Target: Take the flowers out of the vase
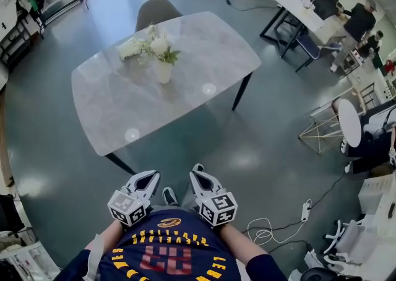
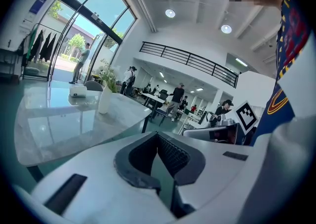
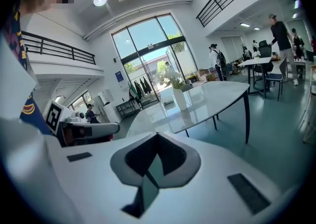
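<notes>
Currently, both grippers are held low and close to the person's torso, side by side above the grey-green floor (image 1: 260,143) and well apart from the table (image 1: 204,57).

The left gripper (image 1: 149,176) has its two jaws pressed together, tip against tip. The left gripper view shows the dark ribbed pads meeting with nothing between them. The right gripper (image 1: 198,171) is in the same condition: the right gripper view shows its jaws closed on each other and holding nothing. Each gripper carries its marker cube on the end nearest the person. Both point toward the table, tilted slightly downward.

The vase (image 1: 164,70) is white and stands upright on the marble-patterned tabletop, toward the far-left part of the top in the head view. The flowers (image 1: 150,46), white blooms with green leaves, sit in the mouth of the vase and spread above it. Neither gripper is near them.

A small white box (image 2: 78,90) rests on the table, to the left of the vase in the left gripper view. A grey chair (image 1: 156,10) stands at the far edge of the table. On the floor to the person's right lie a coiled white cable (image 1: 264,234) and a power strip (image 1: 305,210). Several people are at desks in the background at upper right.
</notes>
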